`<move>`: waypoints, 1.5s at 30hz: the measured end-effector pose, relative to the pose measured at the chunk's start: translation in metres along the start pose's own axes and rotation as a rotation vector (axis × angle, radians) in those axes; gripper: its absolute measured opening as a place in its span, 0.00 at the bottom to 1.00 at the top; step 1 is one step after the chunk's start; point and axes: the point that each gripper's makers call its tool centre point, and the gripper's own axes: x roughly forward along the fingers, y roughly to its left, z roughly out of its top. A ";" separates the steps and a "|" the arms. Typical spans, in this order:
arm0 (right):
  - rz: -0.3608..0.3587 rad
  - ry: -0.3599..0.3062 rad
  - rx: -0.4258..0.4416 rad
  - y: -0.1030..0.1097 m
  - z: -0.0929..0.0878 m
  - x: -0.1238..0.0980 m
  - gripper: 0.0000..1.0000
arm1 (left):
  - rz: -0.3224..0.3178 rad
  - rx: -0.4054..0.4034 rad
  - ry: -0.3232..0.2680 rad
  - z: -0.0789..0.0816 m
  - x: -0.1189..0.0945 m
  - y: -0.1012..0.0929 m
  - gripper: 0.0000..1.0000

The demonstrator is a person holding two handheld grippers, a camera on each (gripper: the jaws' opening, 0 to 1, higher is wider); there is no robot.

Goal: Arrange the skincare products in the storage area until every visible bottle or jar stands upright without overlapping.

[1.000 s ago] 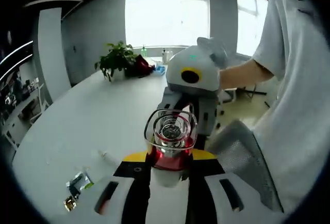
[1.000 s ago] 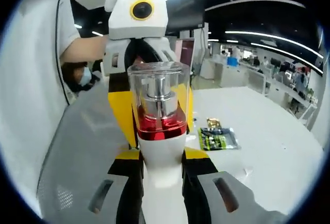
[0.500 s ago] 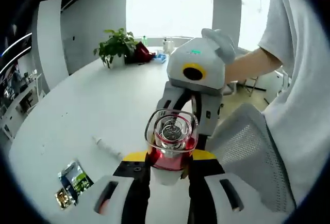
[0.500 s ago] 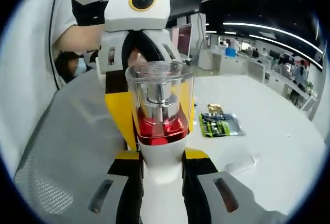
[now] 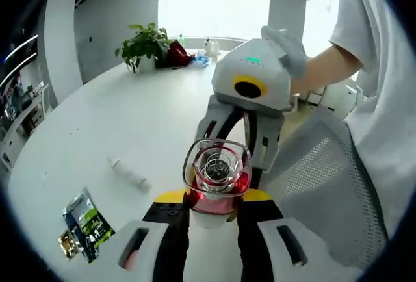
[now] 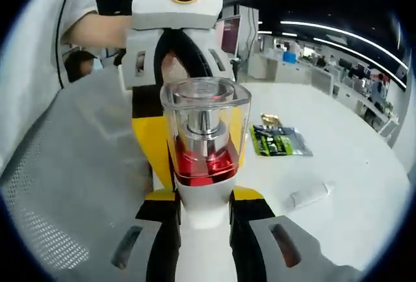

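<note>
Both grippers hold one bottle (image 5: 216, 181) in the air, each with its jaws closed on it. Next, stand it up on the desk (image 5: 117, 119).

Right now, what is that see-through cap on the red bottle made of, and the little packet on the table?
The cap looks like clear, glossy plastic or glass; you see the silver pump through it. The packet looks like shiny printed foil or plastic film, flat and reflective.
</note>
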 end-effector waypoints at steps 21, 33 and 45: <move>-0.018 0.023 -0.013 -0.010 -0.015 0.008 0.27 | 0.015 0.021 0.008 -0.009 0.012 0.007 0.25; -0.020 0.022 0.003 -0.018 -0.015 0.009 0.27 | 0.007 -0.007 -0.024 -0.006 0.015 0.015 0.25; -0.024 0.025 0.001 -0.040 -0.018 0.008 0.27 | -0.002 0.006 -0.055 0.003 0.024 0.037 0.26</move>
